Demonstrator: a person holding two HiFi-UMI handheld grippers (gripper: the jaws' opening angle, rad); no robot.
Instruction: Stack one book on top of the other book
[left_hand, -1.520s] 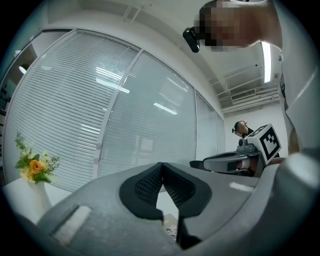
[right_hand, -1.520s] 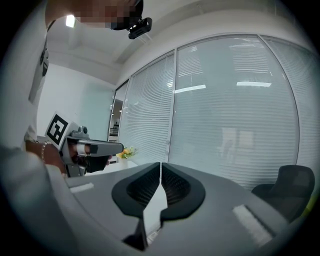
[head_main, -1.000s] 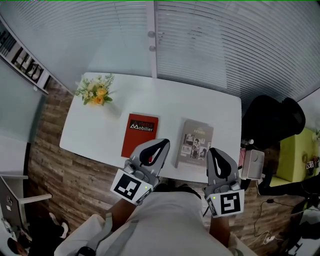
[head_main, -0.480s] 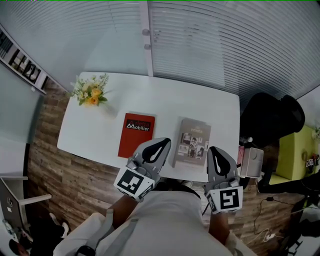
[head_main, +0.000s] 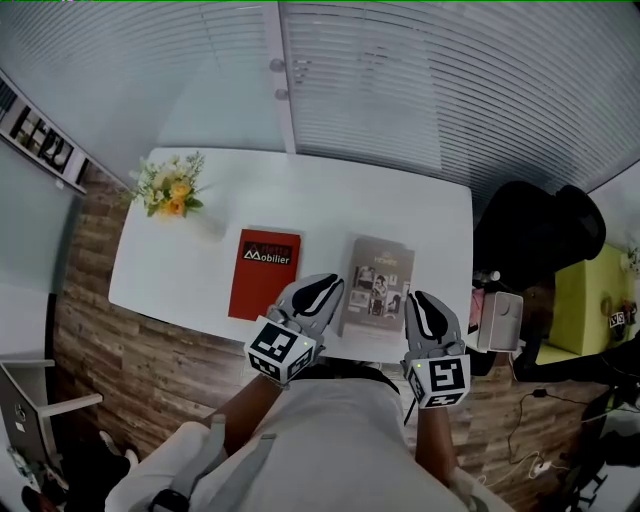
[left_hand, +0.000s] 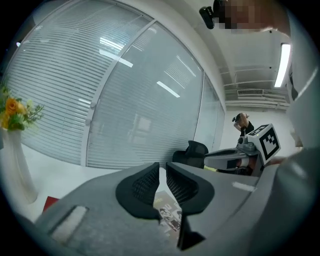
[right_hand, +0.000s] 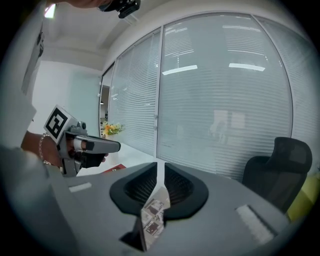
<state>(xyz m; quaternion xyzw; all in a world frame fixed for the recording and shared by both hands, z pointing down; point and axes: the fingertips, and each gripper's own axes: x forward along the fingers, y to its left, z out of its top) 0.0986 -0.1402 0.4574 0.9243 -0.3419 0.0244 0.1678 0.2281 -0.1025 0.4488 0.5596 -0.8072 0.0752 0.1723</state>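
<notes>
On the white table (head_main: 320, 205) lie a red book (head_main: 262, 273) at the left and a grey book (head_main: 377, 285) at the right, side by side and apart. My left gripper (head_main: 322, 288) hovers at the table's near edge, between the two books. My right gripper (head_main: 420, 305) hangs off the grey book's near right corner. Both pairs of jaws are opening, with a narrow slit and nothing held. The left gripper (left_hand: 162, 170) shows the grey book (left_hand: 167, 212) below the slit. The right gripper (right_hand: 161, 170) also looks down on the grey book (right_hand: 152, 215).
A vase of yellow flowers (head_main: 165, 190) stands at the table's far left corner. A black office chair (head_main: 535, 230) and a white device (head_main: 500, 322) sit off the table's right end. Window blinds run behind the table. The floor is wood.
Both grippers have sunk and come closer to the table's near edge. The books have not moved.
</notes>
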